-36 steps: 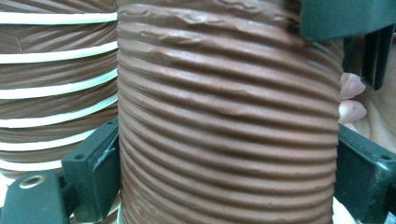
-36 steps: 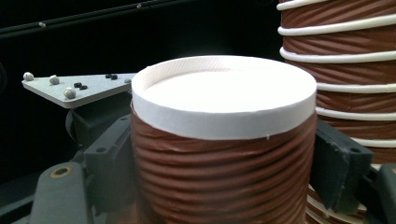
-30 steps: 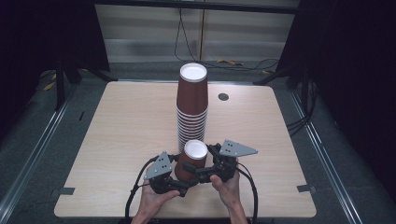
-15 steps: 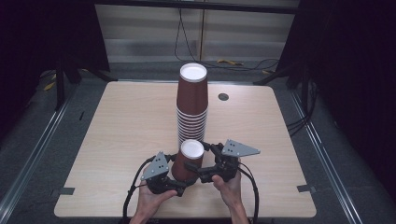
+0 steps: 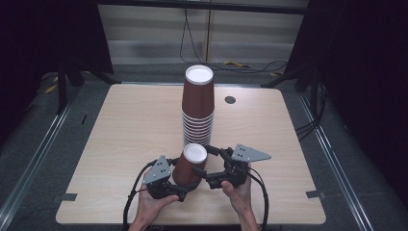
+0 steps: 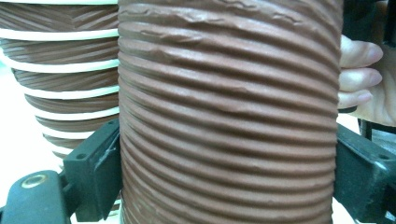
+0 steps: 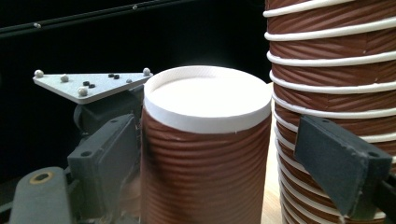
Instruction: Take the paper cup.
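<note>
Left hand-held gripper (image 5: 185, 185) clamps the inverted cup (image 5: 189, 166), axis tilted toward 1 o'clock; right hand-held gripper (image 5: 202, 174) at its 3 o'clock, jaws apparently open around it.

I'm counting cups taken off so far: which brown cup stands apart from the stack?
The single upside-down brown cup nearest the person, between the left hand-held gripper and the right hand-held gripper. The others are nested in the tall stack behind it.

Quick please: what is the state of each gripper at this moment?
Left gripper: closed on the single cup.
Right gripper: open, jaws on either side of that cup, not pressing it.
</note>
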